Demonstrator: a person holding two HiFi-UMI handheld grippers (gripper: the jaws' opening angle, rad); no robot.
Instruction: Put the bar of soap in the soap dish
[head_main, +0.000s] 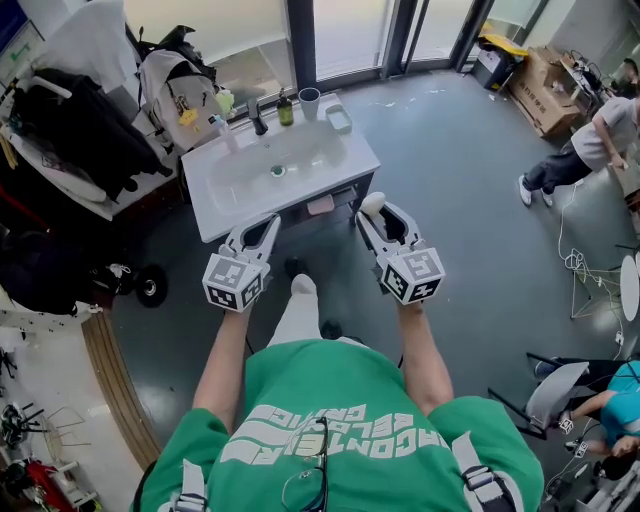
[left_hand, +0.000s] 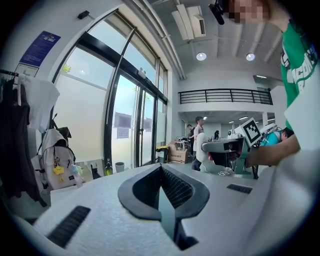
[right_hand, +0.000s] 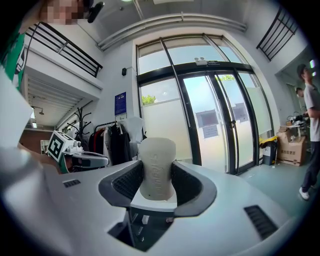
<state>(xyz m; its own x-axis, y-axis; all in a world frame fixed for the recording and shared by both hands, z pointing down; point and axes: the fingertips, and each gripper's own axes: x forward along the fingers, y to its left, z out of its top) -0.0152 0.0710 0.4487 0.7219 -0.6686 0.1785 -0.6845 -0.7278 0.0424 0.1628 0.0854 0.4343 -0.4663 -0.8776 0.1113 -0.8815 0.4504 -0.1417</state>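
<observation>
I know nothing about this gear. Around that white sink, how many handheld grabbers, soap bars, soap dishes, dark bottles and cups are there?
Grippers: 2 (left gripper shut and empty, right gripper shut on the soap)
Bar of soap: 1
Soap dish: 1
Dark bottle: 1
Cup: 1
Total: 6

White washbasin (head_main: 225, 218) with black tap (head_main: 258, 118), dark bottle (head_main: 286, 108) and grey cup (head_main: 309, 102) along its back edge; white backpack (head_main: 170, 85) to its left; cardboard boxes (head_main: 548, 90) far right.
</observation>
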